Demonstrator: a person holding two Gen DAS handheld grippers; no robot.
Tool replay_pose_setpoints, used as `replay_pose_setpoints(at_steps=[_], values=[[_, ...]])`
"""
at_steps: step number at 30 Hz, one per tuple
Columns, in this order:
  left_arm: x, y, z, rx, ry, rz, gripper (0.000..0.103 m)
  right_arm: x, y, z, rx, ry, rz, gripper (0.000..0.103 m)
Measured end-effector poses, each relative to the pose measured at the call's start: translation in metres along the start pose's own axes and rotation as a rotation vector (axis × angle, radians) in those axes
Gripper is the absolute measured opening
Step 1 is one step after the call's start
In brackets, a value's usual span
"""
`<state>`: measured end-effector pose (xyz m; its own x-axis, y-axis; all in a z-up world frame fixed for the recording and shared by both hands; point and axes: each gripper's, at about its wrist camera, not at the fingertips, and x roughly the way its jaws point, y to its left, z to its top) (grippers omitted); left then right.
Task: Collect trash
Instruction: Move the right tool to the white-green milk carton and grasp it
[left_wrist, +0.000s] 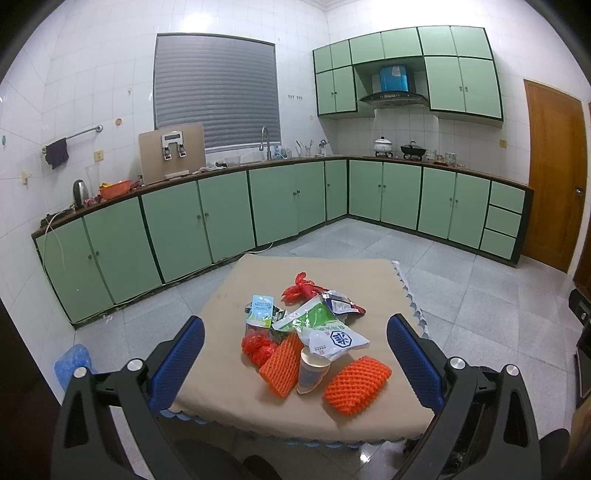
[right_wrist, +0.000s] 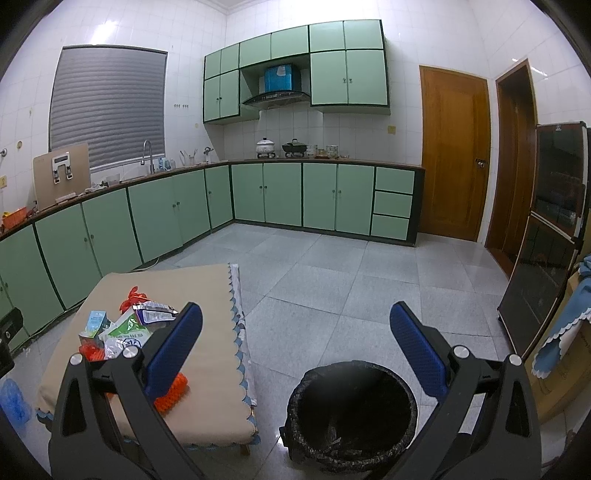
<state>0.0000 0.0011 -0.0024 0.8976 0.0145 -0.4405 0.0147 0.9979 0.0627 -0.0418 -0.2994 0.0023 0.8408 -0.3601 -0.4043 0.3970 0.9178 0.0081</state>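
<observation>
The left wrist view showed the full trash pile on the desk (left_wrist: 229, 280), a low surface under a beige cloth with a blue scalloped edge; the right wrist view showed only part of that pile, behind a blue finger pad, but alone showed the bin (right_wrist: 352, 410), a round container lined with a black bag, standing on the tiled floor just beside the desk's right edge. The left gripper (left_wrist: 295, 347) hung above the near side of the desk with its jaws spread wide and nothing between them. The right gripper (right_wrist: 295, 334) hung over the floor and the bin with its jaws likewise spread and empty. In the left wrist view, one orange foam net (left_wrist: 357, 384) lay nearest the camera, its long axis running from lower left to upper right. A second orange foam net (left_wrist: 281, 364) lay just to its left, long axis running steeply from lower left to upper right, touching a paper cup (left_wrist: 311, 371) that lay on its side with its mouth pointing toward the far side. A white and green bag (left_wrist: 325, 328) lay over the cup's mouth end. A small blue and white carton (left_wrist: 260, 310) sat at the pile's left, a red ribbon (left_wrist: 301, 288) at the far end, and red mesh (left_wrist: 258, 347) lay beside the left net. The bin's interior was too dark to read.
</observation>
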Motion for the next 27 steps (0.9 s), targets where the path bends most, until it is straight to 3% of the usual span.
replay_pose_setpoints(at_steps=[5, 9, 12, 14, 17, 27], values=[[0.011, 0.009, -0.004, 0.020, 0.019, -0.023, 0.097, 0.005, 0.005, 0.000, -0.012, 0.008, 0.024, 0.098], [0.029, 0.030, -0.022, 0.008, 0.071, 0.031, 0.097, 0.015, 0.019, -0.006, -0.039, 0.019, 0.063, 0.098], [0.037, 0.049, -0.032, -0.030, 0.098, 0.000, 0.097, 0.030, 0.034, -0.012, -0.062, 0.053, 0.111, 0.098], [0.041, 0.061, -0.037, -0.058, 0.100, -0.008, 0.097, 0.041, 0.048, -0.016, -0.079, 0.080, 0.159, 0.098], [0.046, 0.069, -0.039, -0.041, 0.080, 0.043, 0.097, 0.059, 0.071, -0.020, -0.096, 0.128, 0.243, 0.098], [0.098, 0.085, -0.043, -0.076, 0.102, 0.049, 0.097, 0.129, 0.146, -0.046, -0.089, 0.252, 0.456, 0.098]])
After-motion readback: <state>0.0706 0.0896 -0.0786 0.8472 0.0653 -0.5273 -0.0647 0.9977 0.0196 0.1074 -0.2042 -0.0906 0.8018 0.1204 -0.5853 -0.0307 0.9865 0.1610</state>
